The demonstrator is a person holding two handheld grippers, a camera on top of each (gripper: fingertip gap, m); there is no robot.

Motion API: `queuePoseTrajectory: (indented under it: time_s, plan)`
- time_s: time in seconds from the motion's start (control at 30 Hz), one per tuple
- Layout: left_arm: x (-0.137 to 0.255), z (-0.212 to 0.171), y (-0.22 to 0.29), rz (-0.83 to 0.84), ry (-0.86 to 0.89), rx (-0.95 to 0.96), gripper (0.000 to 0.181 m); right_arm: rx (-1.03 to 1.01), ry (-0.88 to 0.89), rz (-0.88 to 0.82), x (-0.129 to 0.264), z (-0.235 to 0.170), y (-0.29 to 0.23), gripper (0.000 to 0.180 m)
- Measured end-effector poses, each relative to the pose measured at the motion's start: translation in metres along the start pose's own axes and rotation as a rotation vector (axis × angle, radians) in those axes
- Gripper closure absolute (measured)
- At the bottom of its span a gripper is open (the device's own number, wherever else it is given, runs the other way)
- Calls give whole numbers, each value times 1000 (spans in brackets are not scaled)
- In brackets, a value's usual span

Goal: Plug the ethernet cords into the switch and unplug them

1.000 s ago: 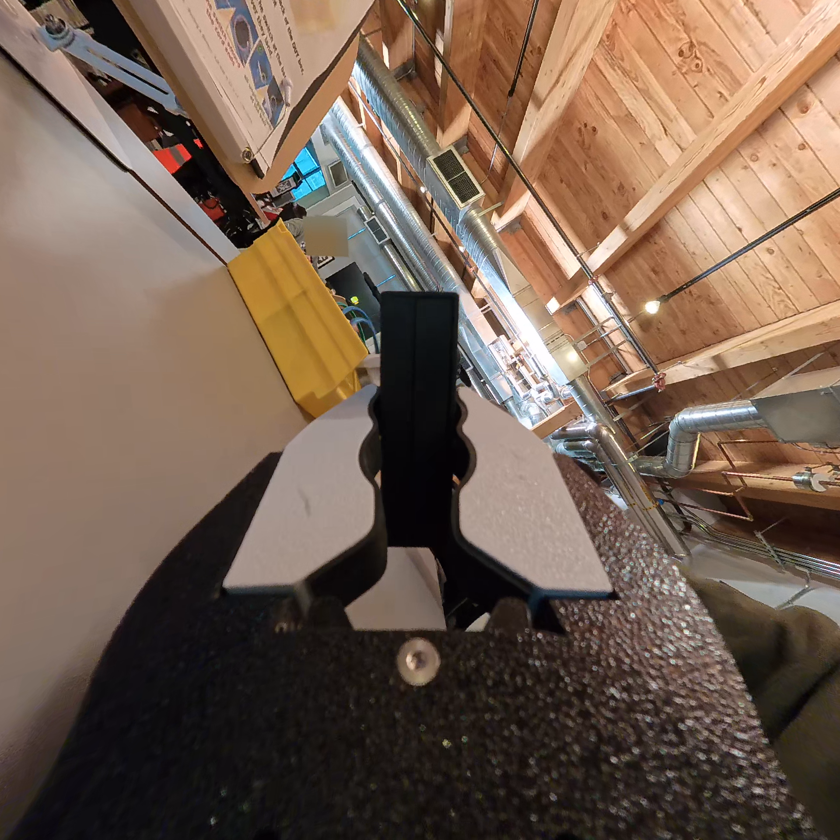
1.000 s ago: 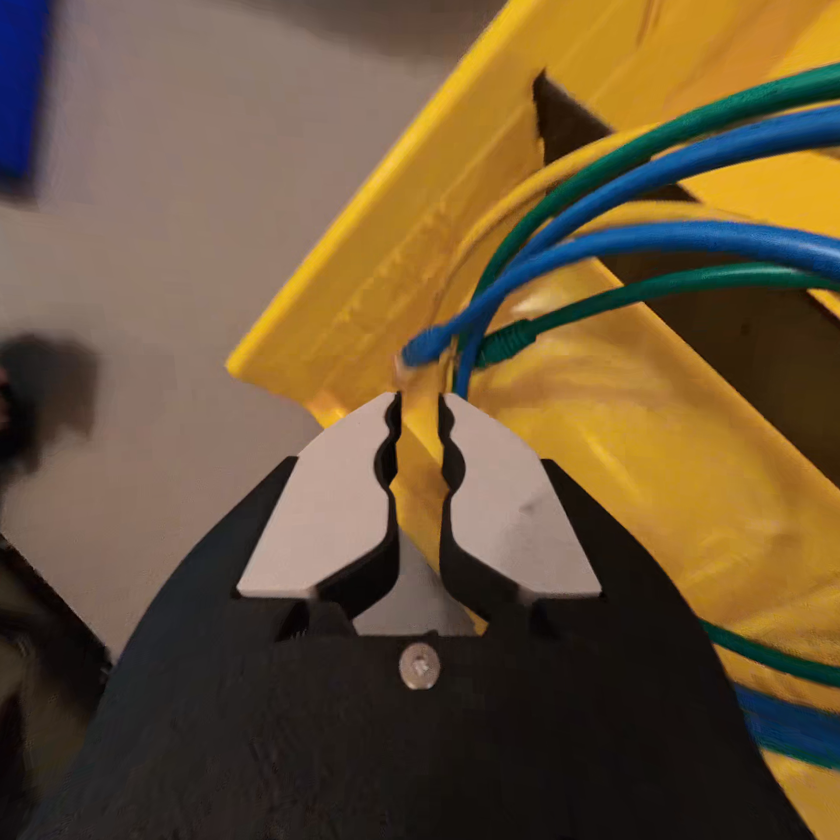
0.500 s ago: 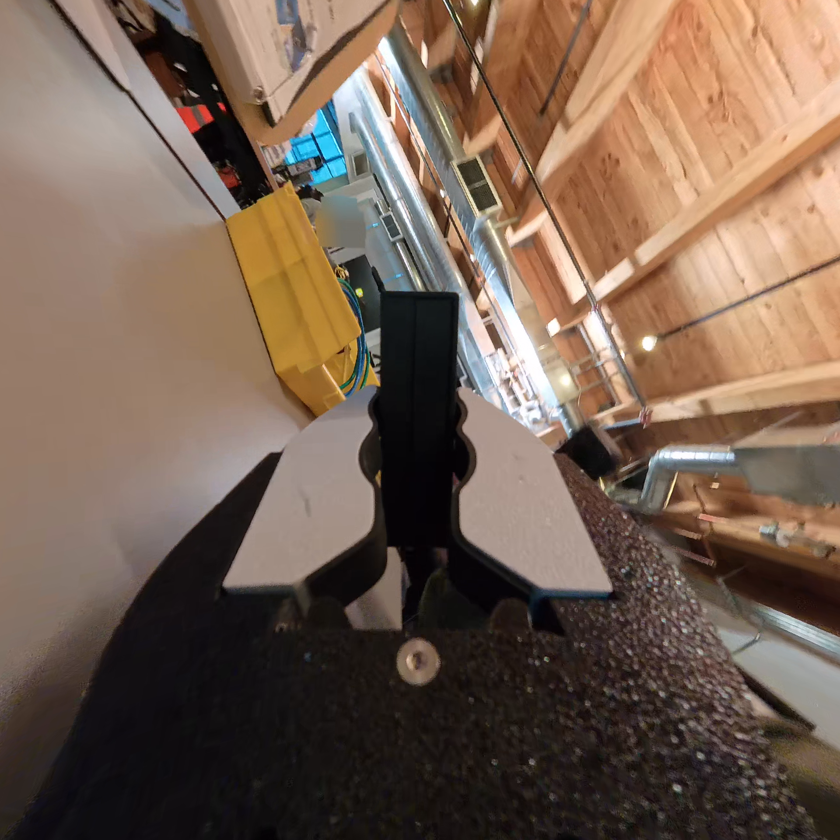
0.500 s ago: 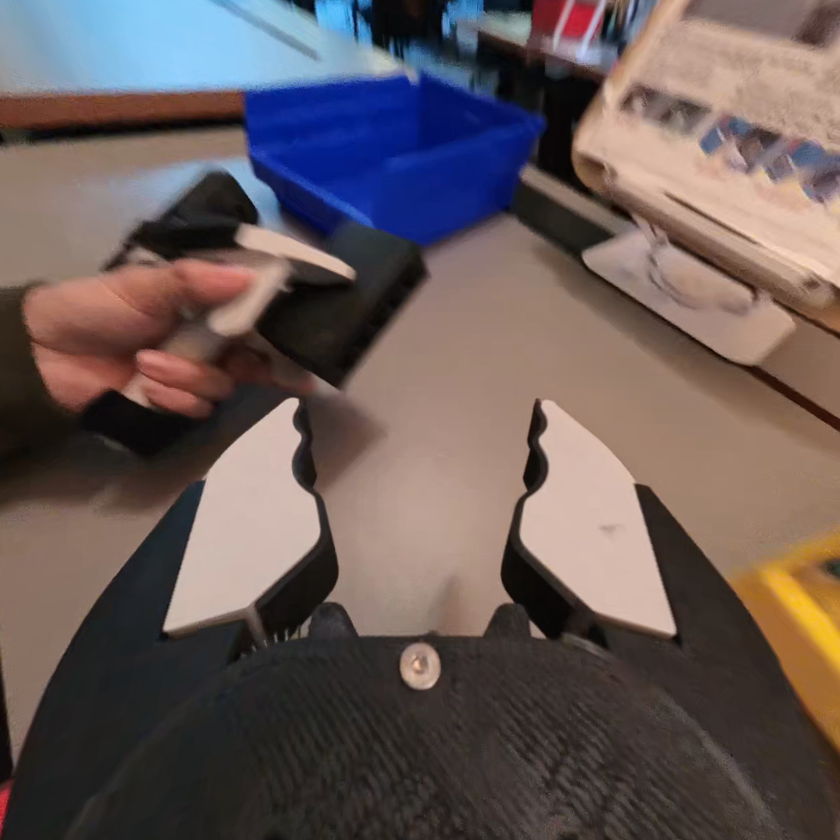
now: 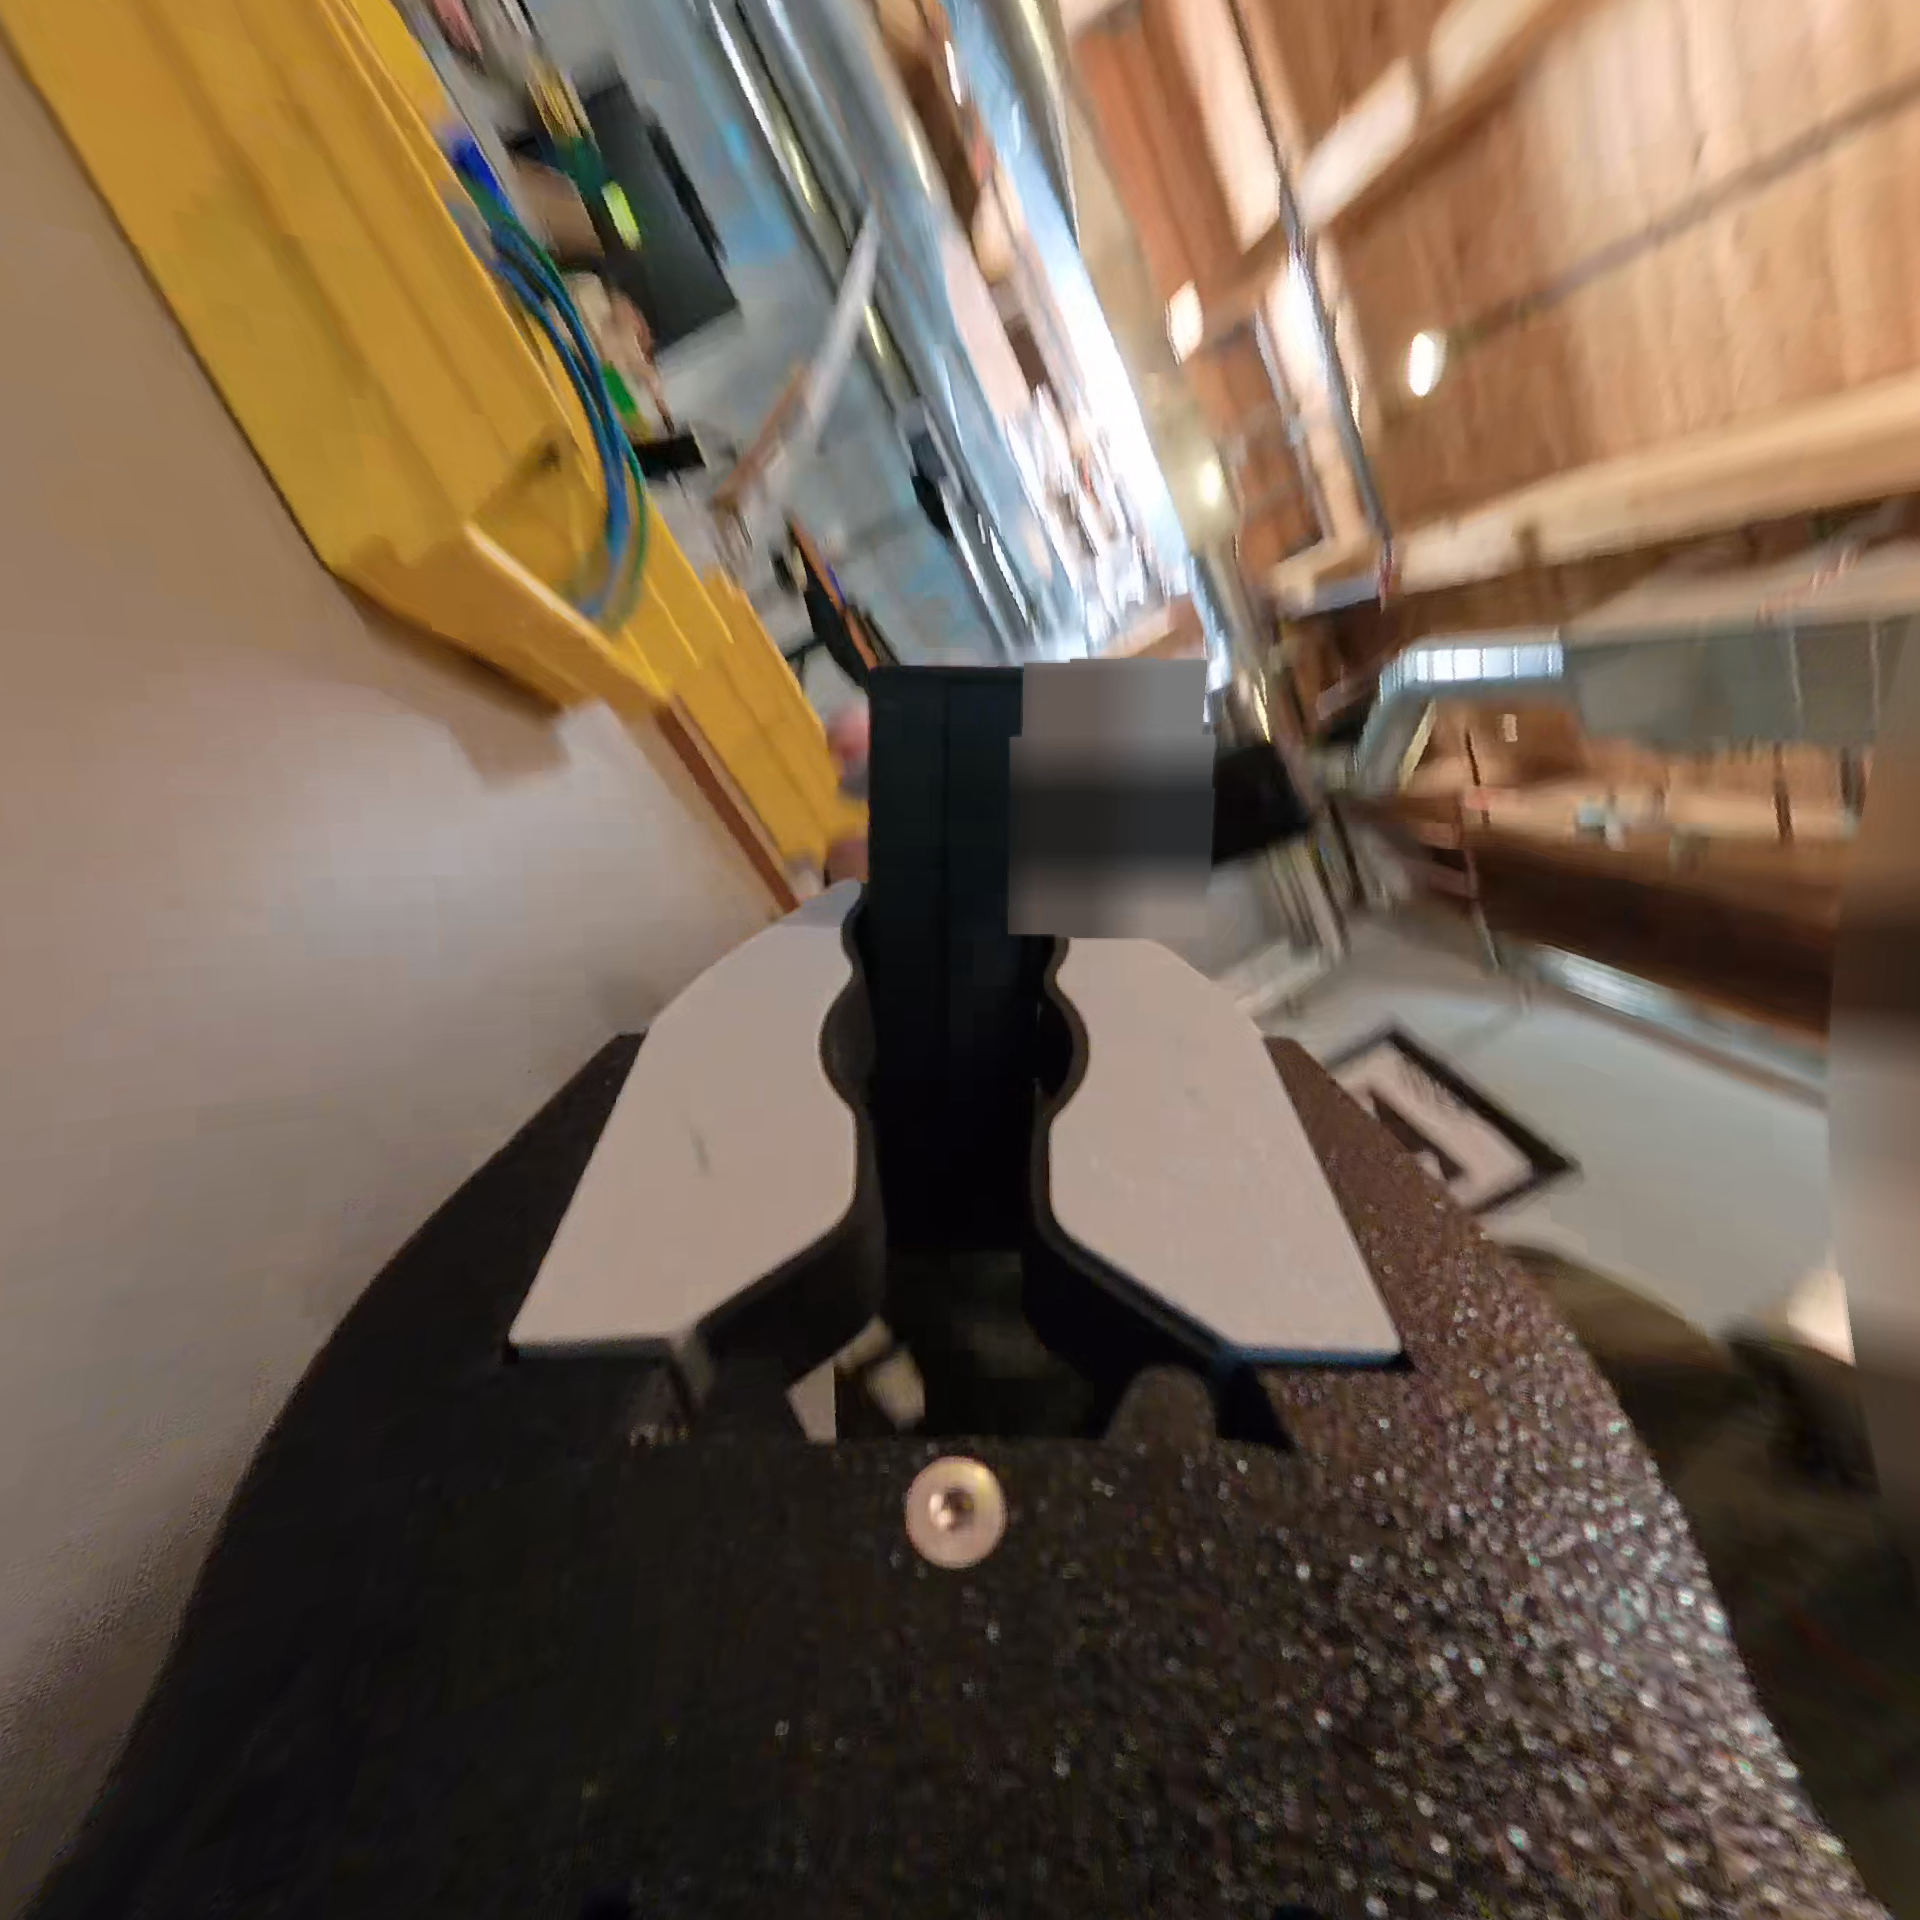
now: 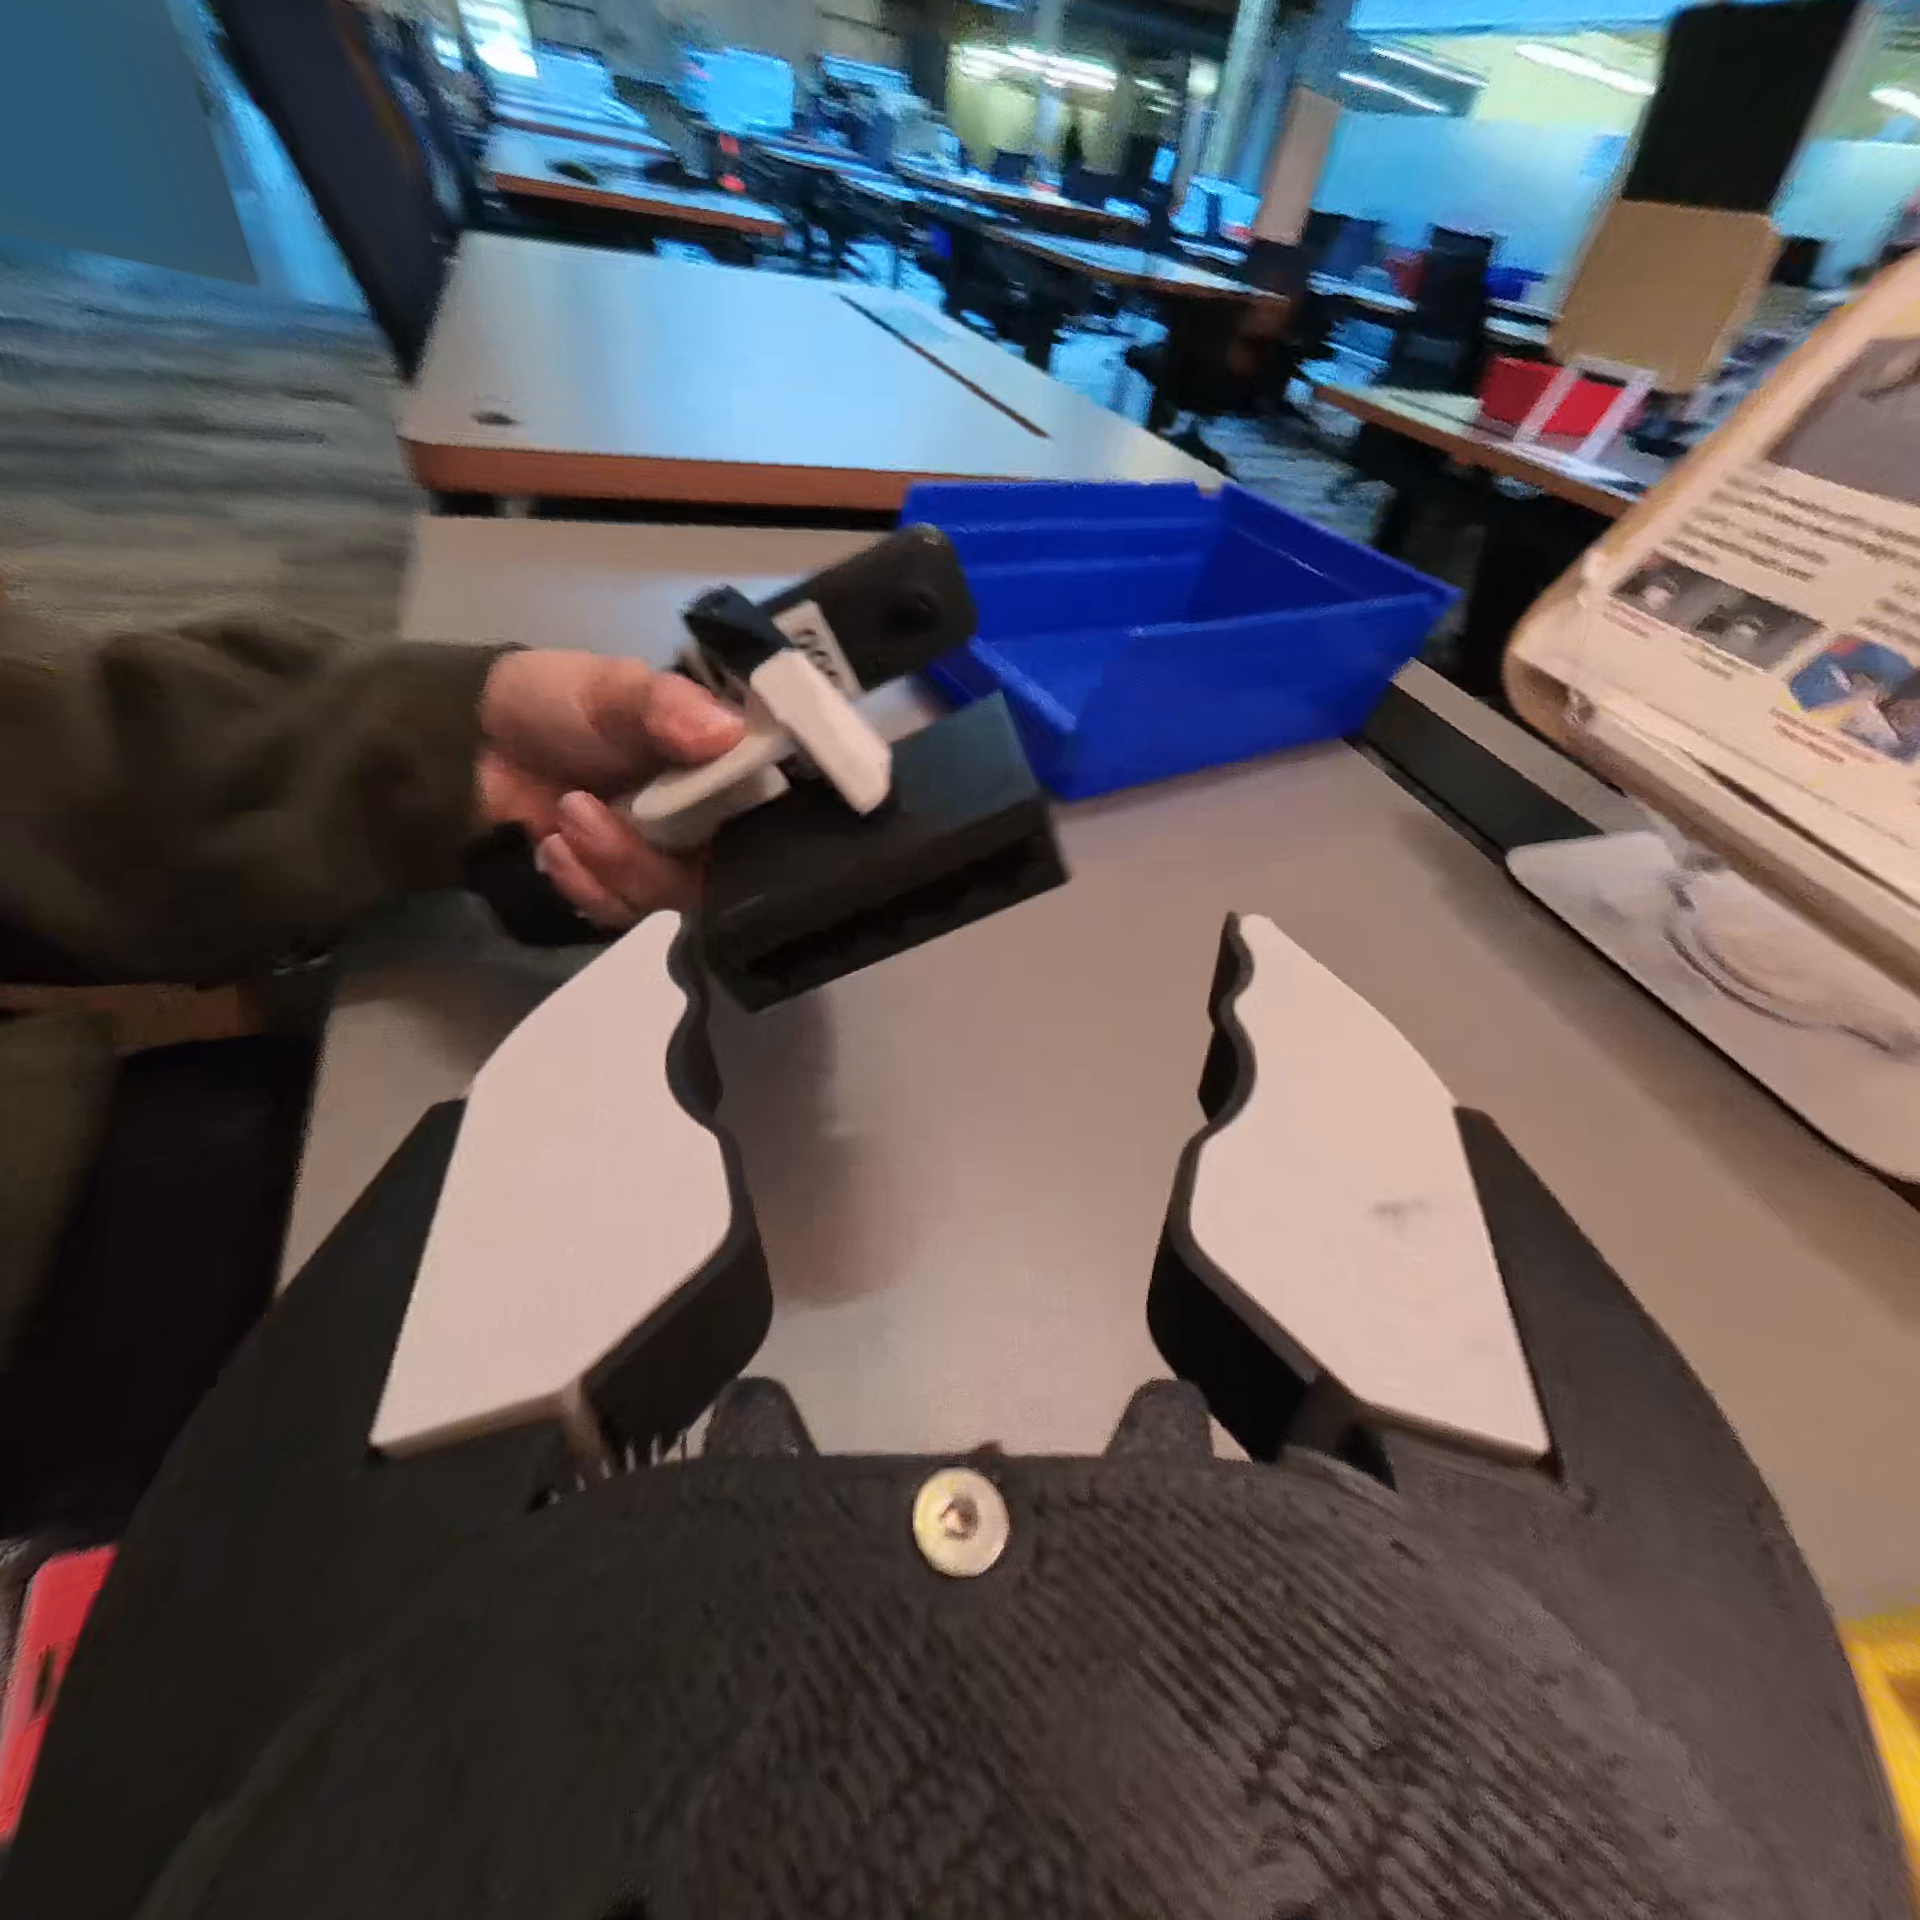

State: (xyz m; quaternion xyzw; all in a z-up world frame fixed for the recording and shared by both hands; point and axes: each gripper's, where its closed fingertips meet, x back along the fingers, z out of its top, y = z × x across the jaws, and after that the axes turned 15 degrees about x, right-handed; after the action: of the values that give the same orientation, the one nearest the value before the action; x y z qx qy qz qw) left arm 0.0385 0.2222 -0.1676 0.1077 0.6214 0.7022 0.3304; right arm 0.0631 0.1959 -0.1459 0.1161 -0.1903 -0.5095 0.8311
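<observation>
Left gripper [image 5: 951,925] clamped on the switch [image 5: 940,935], a black box standing up between its grey fingers [image 5: 727,1132], jaws pressed to both sides. Left wrist view is tilted and blurred: grey table [image 5: 260,883] fills the 9 o'clock side, yellow bin [image 5: 312,312] at 11 o'clock, with blue and green ethernet cords [image 5: 597,416] hanging over its edge. None plugged in as far as I can tell. Wooden ceiling and metal ducts at 1–3 o'clock.

Right gripper [image 6: 961,997] wide open, holding nothing, over bare tabletop [image 6: 1039,987]. From the right wrist view, the switch [image 6: 883,862] sits at 11 o'clock, off the table, just past the left fingertip, gripped by the other gripper, itself held by a hand [image 6: 592,758] in an olive sleeve [image 6: 208,779]. Blue bin [image 6: 1174,634] at 12 o'clock behind the switch. Printed sheet on a white stand [image 6: 1714,727] at 2–3 o'clock. Yellow bin corner [image 6: 1886,1704] at 4 o'clock. More tables and chairs in the far background.
</observation>
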Motion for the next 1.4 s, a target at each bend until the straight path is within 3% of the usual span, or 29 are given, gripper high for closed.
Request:
queuePoseTrajectory:
  time_s: [0.13,0.3,0.5,0.67,0.77,0.87,0.93,1.0,1.1,1.2,1.4]
  plan:
    - [9,-41,3,50,-333,-94,154,103,2,292,5,18,-12,89]
    - [21,-70,20,-42,-529,-154,153,301,-81,599,-20,19,-54,98]
    - [32,-80,21,-39,-609,-154,153,483,-170,736,-49,12,-85,99]
    - [39,-79,20,-53,-616,-122,154,538,-177,821,-57,7,-97,114]
    - [42,-66,19,-64,-544,-146,154,525,-204,761,-66,6,-90,114]
    - [40,-33,17,-11,-347,-190,148,477,-238,690,-68,5,-68,114]
    - [42,0,10,88,-152,-271,133,458,-279,579,-65,5,-36,114]
    - [50,28,8,175,33,-406,132,421,-336,387,-56,2,17,114]
    - [52,35,9,228,94,-532,130,275,-454,51,-19,-19,116,114]
    - [42,29,2,222,69,-519,130,152,-625,-224,39,-60,212,114]
    - [24,16,-15,217,10,-455,135,-82,-1046,-409,139,-152,324,114]
